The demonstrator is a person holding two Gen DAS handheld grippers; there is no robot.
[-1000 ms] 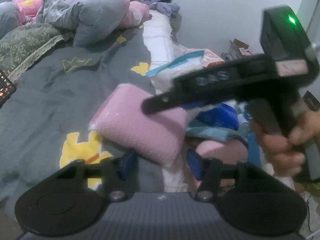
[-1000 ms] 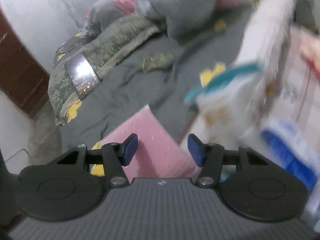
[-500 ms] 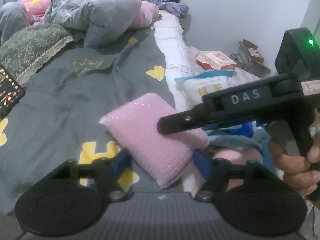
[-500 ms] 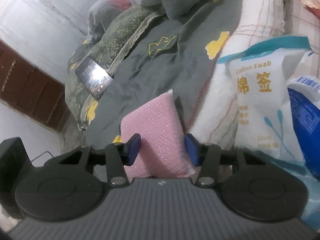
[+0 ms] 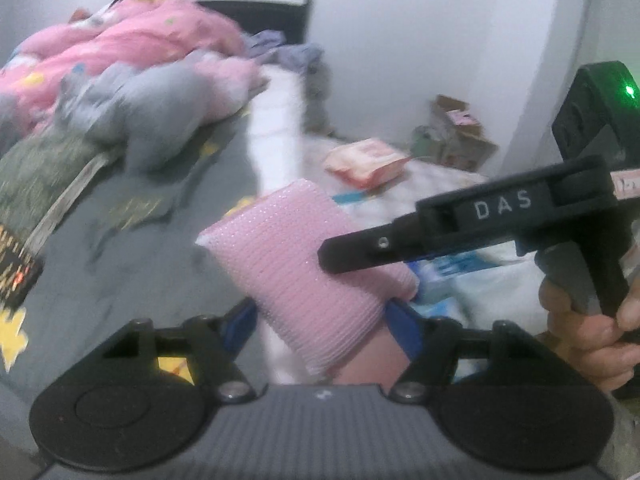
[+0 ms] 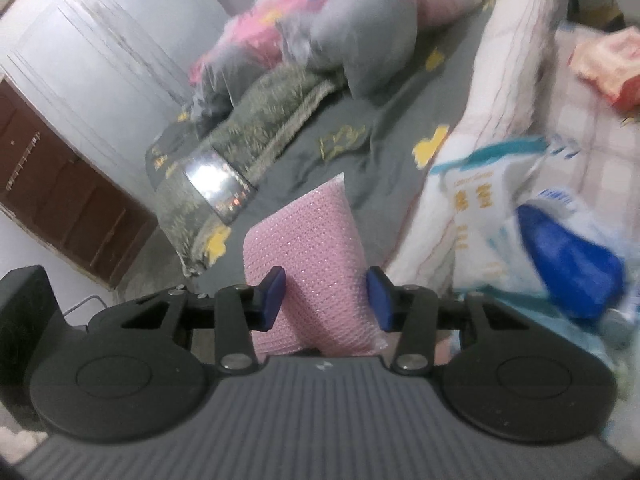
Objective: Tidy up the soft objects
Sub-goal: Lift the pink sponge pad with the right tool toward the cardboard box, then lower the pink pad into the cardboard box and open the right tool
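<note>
A pink knitted sponge pad [image 6: 308, 256] is held between the blue pads of my right gripper [image 6: 326, 298], lifted above the grey bed sheet [image 6: 360, 152]. In the left wrist view the same pad [image 5: 304, 264] hangs in the air, clamped by the right gripper's black finger [image 5: 360, 248]. My left gripper [image 5: 320, 326] is open just below and around the pad's lower end; whether its pads touch the pad I cannot tell.
A white cotton swab bag [image 6: 480, 200] and a blue pack [image 6: 568, 256] lie on the white quilt at right. An orange packet [image 5: 364, 162] lies farther back. Pink and grey bedding [image 5: 140, 80] is piled at the bed's head. A phone [image 6: 218, 188] lies on the left.
The right gripper has closed on the pink pad and lifted it off the bed. Both views have tilted upward and blurred with motion.
</note>
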